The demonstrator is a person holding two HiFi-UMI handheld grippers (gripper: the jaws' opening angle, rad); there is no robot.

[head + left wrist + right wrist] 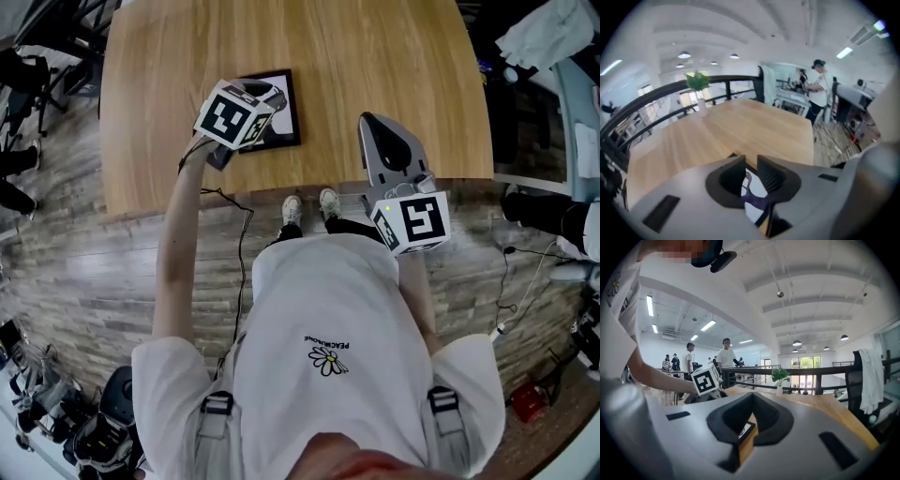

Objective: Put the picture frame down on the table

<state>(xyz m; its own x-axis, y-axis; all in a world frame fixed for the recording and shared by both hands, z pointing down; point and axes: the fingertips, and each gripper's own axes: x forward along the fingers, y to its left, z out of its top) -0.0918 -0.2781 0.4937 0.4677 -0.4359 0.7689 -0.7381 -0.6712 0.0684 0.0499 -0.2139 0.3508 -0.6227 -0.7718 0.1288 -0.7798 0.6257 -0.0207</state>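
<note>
The black picture frame (284, 120) lies flat on the wooden table (375, 56), near its front left. My left gripper (274, 96) reaches over the frame's left part. In the left gripper view its jaws (751, 161) stand a little apart. The frame's white picture with a purple drawing (752, 190) shows through the gap, below them. My right gripper (367, 120) rests at the table's front edge, to the right of the frame, with its tips together and nothing held. In the right gripper view (752, 401) a bit of the frame (746, 429) shows low between the fingers.
A small potted plant (698, 84) stands at the table's far edge by a black railing (656, 96). A chair draped with white cloth (867, 376) stands at one side. People stand at benches in the background (816, 89). My shoes (309, 206) are at the table's near edge.
</note>
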